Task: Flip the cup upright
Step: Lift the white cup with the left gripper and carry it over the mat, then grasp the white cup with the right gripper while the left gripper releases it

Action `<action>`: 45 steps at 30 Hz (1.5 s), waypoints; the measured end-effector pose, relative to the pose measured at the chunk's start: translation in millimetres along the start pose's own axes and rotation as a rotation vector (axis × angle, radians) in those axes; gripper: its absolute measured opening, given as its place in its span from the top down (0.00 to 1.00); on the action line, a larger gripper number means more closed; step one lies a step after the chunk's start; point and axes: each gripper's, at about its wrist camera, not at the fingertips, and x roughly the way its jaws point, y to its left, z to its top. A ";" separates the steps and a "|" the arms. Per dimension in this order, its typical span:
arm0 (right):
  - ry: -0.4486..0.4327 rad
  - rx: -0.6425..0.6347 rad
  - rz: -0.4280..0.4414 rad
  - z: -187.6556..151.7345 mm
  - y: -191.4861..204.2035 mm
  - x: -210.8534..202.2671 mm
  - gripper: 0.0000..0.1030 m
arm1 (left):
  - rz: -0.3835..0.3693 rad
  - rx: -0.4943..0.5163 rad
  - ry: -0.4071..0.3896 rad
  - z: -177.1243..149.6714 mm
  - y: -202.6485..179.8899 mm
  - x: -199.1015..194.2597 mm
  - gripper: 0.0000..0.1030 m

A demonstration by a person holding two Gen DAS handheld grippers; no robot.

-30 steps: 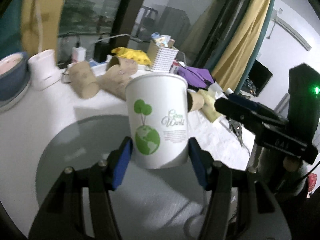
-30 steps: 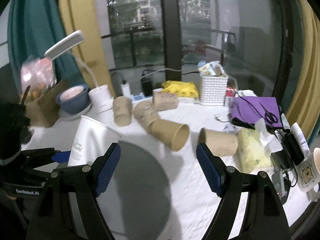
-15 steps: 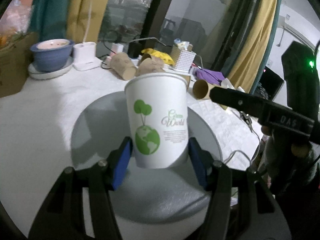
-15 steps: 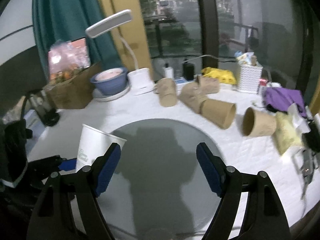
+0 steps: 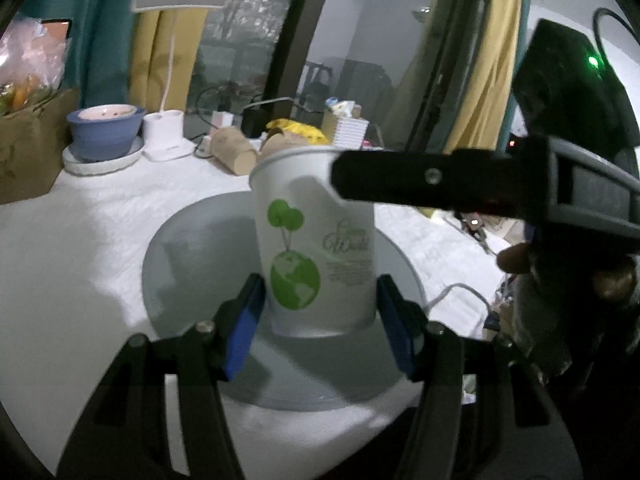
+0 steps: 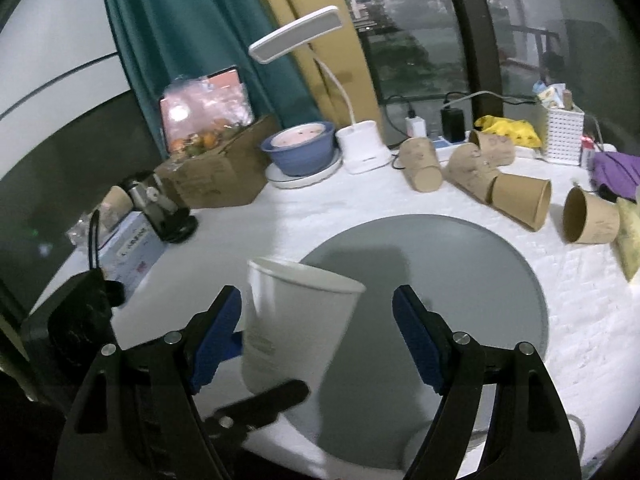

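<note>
A white paper cup (image 5: 316,240) with a green globe print stands upright, rim up, between the blue pads of my left gripper (image 5: 320,316), which is shut on its lower part, over the grey round mat (image 5: 192,248). In the right wrist view the same cup (image 6: 292,328) sits between my open right gripper's fingers (image 6: 320,332), nearer the left pad, with a left-gripper finger (image 6: 260,404) under it. A right-gripper finger (image 5: 432,180) crosses in front of the cup's rim in the left wrist view.
Several brown paper cups (image 6: 520,200) lie on their sides at the far edge of the mat (image 6: 460,264). A blue bowl (image 6: 300,148), white lamp base (image 6: 364,146), cardboard box (image 6: 216,176) and white basket (image 6: 560,132) stand behind.
The left gripper has carried the cup lower, close over the mat. The right gripper swung left and down, so the cup now sits between its open fingers.
</note>
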 end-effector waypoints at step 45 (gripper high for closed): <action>0.007 -0.012 -0.035 15.8 -59.8 47.8 0.33 | -0.032 0.005 0.167 -15.9 5.9 32.4 0.25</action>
